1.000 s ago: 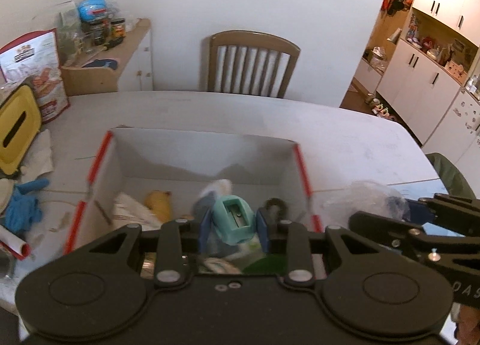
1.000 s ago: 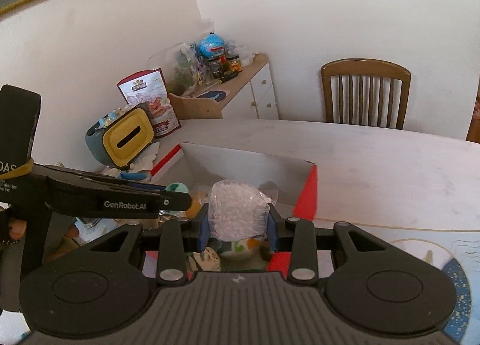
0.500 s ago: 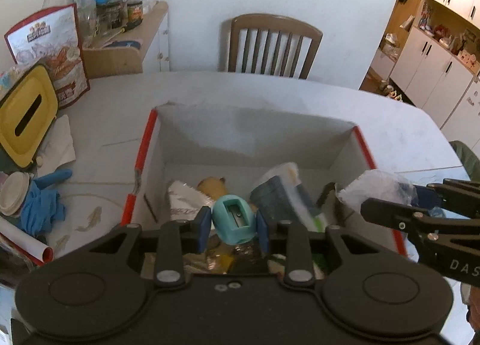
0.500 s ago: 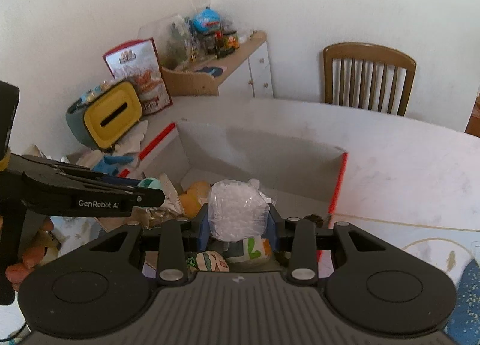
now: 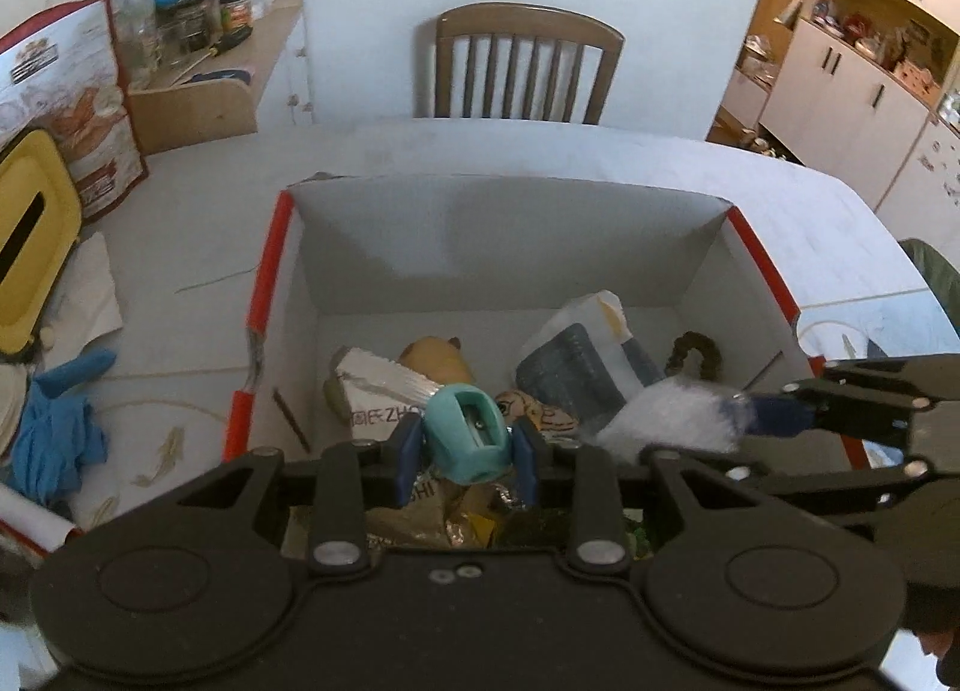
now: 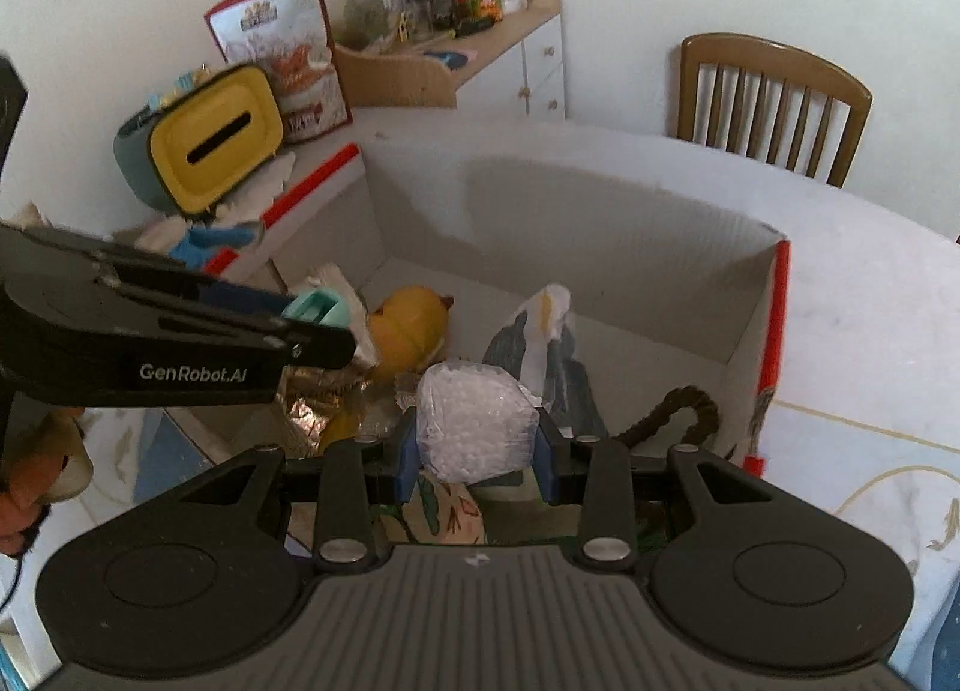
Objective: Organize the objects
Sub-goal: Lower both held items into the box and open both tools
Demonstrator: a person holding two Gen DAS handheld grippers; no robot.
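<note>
A cardboard box with red edges (image 5: 264, 295) (image 6: 774, 307) stands on the white table. Over its near part my left gripper (image 5: 465, 445) is shut on a teal pencil sharpener (image 5: 468, 430), which also shows in the right wrist view (image 6: 318, 310). My right gripper (image 6: 477, 451) is shut on a clear bag of white beads (image 6: 474, 427), seen from the left wrist as a white blur (image 5: 666, 418). Inside the box lie a yellow plush toy (image 6: 411, 319), a white wrapped packet (image 5: 378, 391), a dark item in a plastic bag (image 5: 576, 355) and a brown hair tie (image 6: 684, 409).
A yellow-fronted tissue box (image 6: 213, 138), a printed snack bag (image 6: 288, 54) and blue gloves (image 5: 51, 427) crowd the table's left side. A wooden chair (image 5: 522, 66) stands behind the table, with a cluttered side cabinet (image 5: 222, 72) to its left. White cupboards (image 5: 858, 84) fill the right background.
Both grippers have moved forward and down over the box, each holding its object. The box contents now show more fully, and the two grippers are closer together.
</note>
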